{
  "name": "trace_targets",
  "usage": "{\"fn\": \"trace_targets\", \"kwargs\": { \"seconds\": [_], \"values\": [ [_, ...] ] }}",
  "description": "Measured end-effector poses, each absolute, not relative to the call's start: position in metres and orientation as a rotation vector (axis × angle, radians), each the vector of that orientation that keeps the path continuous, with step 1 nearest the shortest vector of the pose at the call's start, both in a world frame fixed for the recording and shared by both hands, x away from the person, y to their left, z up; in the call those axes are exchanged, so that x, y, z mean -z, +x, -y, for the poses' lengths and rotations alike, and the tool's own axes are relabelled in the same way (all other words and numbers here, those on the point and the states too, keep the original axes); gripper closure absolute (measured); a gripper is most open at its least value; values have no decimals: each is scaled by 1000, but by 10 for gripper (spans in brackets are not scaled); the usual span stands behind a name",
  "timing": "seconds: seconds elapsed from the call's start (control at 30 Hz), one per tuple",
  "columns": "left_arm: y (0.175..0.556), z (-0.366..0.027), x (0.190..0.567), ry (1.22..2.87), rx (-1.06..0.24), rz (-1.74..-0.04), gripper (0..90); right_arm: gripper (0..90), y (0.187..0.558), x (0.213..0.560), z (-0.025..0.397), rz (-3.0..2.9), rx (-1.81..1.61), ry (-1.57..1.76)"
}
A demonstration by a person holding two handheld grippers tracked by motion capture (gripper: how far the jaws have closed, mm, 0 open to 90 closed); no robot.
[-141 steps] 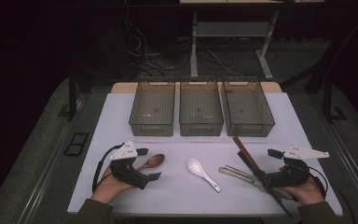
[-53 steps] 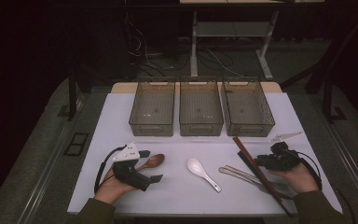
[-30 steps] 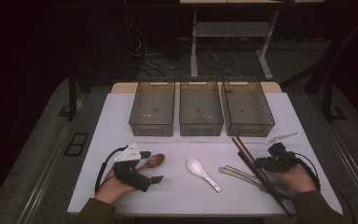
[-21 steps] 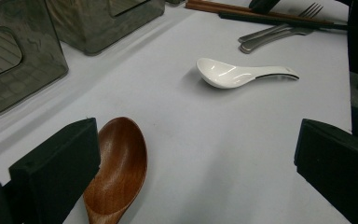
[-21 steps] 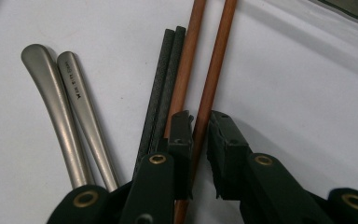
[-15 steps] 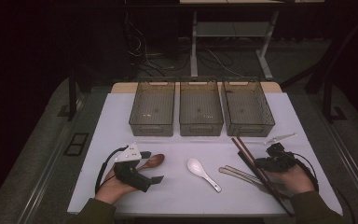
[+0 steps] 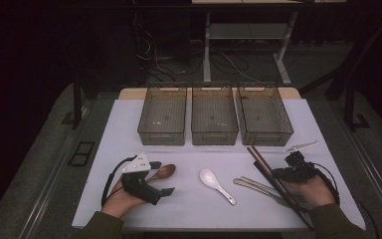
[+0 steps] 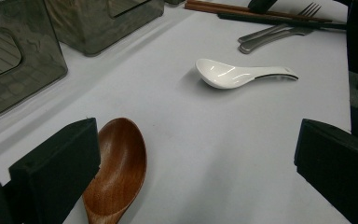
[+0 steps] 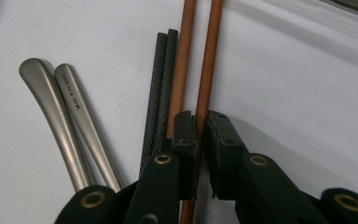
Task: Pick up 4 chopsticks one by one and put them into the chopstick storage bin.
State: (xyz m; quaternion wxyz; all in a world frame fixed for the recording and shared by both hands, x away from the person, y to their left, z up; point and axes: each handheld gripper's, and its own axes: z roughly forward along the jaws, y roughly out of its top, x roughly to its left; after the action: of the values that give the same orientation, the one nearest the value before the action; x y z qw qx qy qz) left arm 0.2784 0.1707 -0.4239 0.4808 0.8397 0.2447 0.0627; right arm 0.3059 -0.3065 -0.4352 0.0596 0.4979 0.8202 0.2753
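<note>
From the high view, the right tongs (image 7: 292, 172) sit low over the bundle of sticks near the table's right edge, and the step looks like lifting one brown wooden chopstick (image 7: 271, 173) clear of its neighbours. To do it well, I would keep the grip firm, raise the stick straight up so it does not drag the others, and hold it level before carrying it toward the three smoky translucent plastic bins (image 7: 214, 115) along the far edge. The left tongs (image 7: 151, 191) rest near the front left corner, beside a dark brown wooden spoon (image 7: 162, 173).

In the left gripper view, those jaws stand spread wide with nothing between them; the wooden spoon's bowl lies just beside one jaw, and a white ceramic soup spoon (image 8: 239, 74) lies well apart, farther along the table.

In the right gripper view, the jaws are pressed onto one chopstick of the brown pair: a slim, round, reddish-brown rod, smooth and straight. Its twin (image 9: 181, 70) lies touching the outer side of one jaw, with a pair of black textured chopsticks (image 9: 157, 88) next to that and two matte steel cutlery handles (image 9: 65, 121) farther out.
</note>
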Motion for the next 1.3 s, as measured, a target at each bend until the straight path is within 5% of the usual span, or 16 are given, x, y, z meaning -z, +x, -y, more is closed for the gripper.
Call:
{"fn": "trace_targets", "kwargs": {
  "seconds": [1.3],
  "values": [
    [278,-170,424,2044,-144,-586,0,839,304,419,315,-2455,-956,1473]
  ]
}}
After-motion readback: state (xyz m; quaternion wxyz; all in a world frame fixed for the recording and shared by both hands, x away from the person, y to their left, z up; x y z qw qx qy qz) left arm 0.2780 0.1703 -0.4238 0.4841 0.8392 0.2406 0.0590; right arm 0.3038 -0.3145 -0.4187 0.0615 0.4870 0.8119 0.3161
